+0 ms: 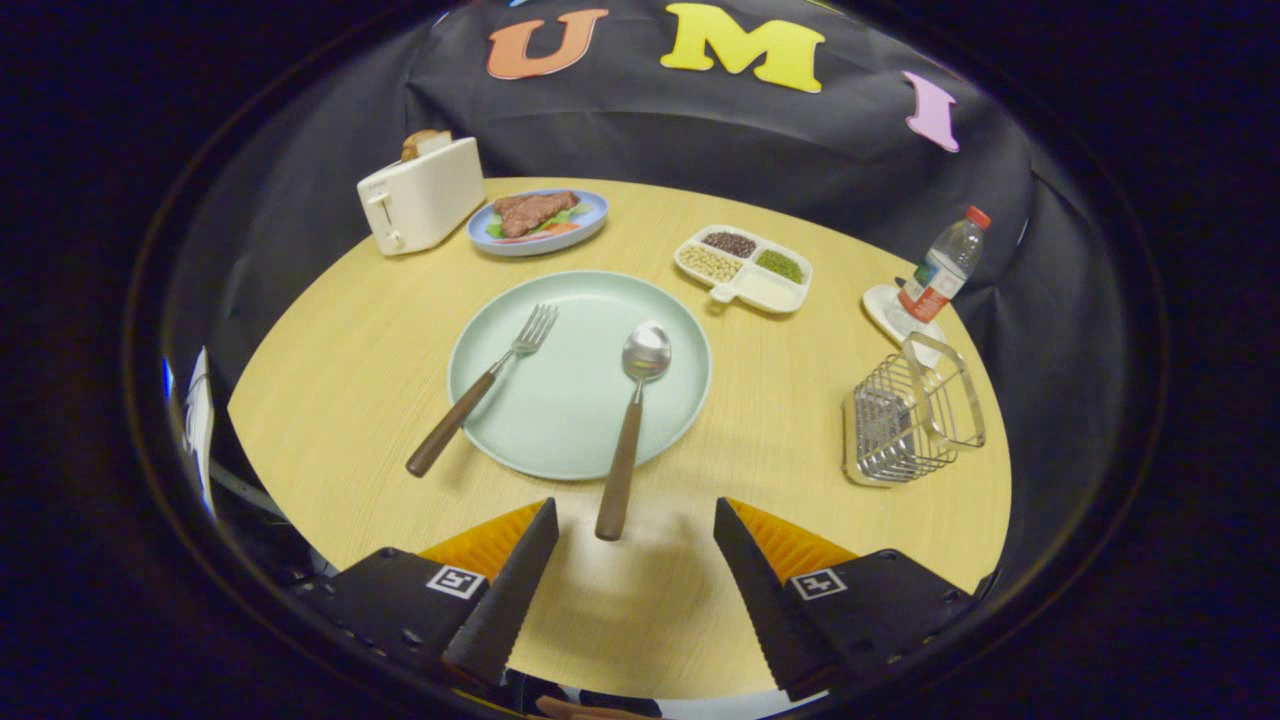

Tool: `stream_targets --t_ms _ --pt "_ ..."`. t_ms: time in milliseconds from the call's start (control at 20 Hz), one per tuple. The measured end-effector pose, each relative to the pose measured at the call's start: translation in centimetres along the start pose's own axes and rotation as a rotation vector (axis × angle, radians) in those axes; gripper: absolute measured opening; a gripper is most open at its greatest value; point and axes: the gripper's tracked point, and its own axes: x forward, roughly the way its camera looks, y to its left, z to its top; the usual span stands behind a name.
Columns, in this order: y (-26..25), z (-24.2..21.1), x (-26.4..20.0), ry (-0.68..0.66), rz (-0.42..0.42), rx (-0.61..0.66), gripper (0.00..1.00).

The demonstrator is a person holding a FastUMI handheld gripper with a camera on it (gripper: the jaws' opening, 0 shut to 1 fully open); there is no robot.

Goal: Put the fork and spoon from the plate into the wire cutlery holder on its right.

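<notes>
A pale green plate (560, 420) lies in the middle of the round wooden table. A fork (480, 390) with a brown handle rests across the plate's left rim, tines on the plate. A spoon (630, 430) with a brown handle lies across the plate's near rim, its handle end just ahead of my fingers. The wire cutlery holder (910, 415) stands to the right of the plate. My gripper (635, 520) is open, hovering at the table's near edge with nothing between its fingers.
Beyond the plate stand a white toaster (420, 195), a blue plate of food (538, 220) and a divided white dish of beans (742, 268). A water bottle (942, 265) on a white coaster (885, 305) stands behind the holder.
</notes>
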Motion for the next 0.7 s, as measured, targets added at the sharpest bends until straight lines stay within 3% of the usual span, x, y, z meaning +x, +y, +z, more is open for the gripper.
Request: stream_targets --t_ms 200,450,650,700 --pt "0.7 0.1 1.5 0.124 0.032 -0.03 0.9" --pt "0.8 -0.5 2.8 0.256 0.034 -0.073 0.77" --pt "0.7 -0.3 3.9 0.307 0.027 -0.077 0.41" --pt "0.3 -0.1 4.1 0.318 0.009 -0.073 0.38"
